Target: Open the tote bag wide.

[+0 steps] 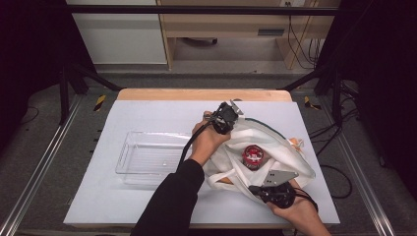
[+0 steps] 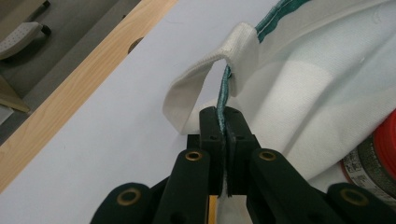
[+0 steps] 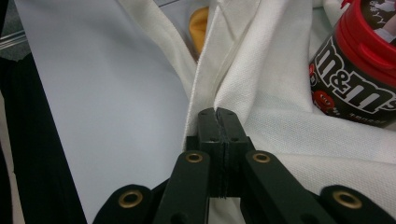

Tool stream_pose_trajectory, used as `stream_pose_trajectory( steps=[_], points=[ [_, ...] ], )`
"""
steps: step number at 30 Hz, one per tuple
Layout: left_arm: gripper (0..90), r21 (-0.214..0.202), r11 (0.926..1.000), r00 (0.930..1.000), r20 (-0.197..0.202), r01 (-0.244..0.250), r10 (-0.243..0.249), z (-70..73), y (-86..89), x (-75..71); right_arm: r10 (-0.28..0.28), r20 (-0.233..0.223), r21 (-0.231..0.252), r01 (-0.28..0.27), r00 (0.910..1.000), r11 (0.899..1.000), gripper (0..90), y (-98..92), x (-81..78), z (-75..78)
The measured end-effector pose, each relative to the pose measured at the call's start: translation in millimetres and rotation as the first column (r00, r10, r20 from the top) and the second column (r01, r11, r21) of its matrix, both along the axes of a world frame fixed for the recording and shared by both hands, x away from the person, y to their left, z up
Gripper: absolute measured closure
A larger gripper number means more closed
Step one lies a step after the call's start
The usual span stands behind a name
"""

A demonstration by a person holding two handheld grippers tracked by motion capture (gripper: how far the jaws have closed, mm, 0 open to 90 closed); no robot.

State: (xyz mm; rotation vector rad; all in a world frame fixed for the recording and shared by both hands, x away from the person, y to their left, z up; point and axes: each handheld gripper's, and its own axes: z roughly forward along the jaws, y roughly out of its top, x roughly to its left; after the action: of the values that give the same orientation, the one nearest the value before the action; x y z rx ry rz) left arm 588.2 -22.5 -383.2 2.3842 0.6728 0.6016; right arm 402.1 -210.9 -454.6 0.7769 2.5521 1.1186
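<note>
White bag point(image 1: 275, 147), seemingly open, is clamped at opposite rims by left gripper point(image 1: 231, 114) and right gripper point(image 1: 259, 189).

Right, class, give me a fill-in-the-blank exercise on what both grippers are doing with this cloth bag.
1. The left gripper is shut on the white bag's ____-trimmed edge.
2. The tub inside the bag has a ____ lid.
3. The right gripper pinches the bag's ____ fabric.
4. Left of the bag lies a clear ____.

Missing words: green; red; white; tray

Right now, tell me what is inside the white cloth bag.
Inside the white cloth bag stands an M&M's tub with a red lid. Something orange peeks out between folds of the cloth; what it is, and anything deeper, is covered by fabric.
</note>
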Motion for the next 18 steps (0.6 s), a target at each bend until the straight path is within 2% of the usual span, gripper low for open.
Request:
stream_pose_trajectory(
  steps=[6,15,18],
  points=[
    [87.7,-0.011,0.9999,0.9998,-0.019,-0.004,0.003,-2.6,0.1,4.1,0.004,-0.002,0.000,-0.004,1.0000,1.000,90.0,0.1,-0.1,-2.7],
    [87.7,0.014,0.9999,0.9992,-0.041,0.000,0.000,-8.9,-0.5,5.0,0.010,-0.011,-0.009,-0.010,0.9999,1.000,90.0,-0.2,0.7,-5.9],
    [87.6,0.001,1.0000,0.9987,-0.050,-0.004,0.004,-12.4,1.5,3.3,0.003,-0.014,-0.001,-0.003,0.9999,1.000,90.0,-1.0,1.3,-6.3]
  ],
)
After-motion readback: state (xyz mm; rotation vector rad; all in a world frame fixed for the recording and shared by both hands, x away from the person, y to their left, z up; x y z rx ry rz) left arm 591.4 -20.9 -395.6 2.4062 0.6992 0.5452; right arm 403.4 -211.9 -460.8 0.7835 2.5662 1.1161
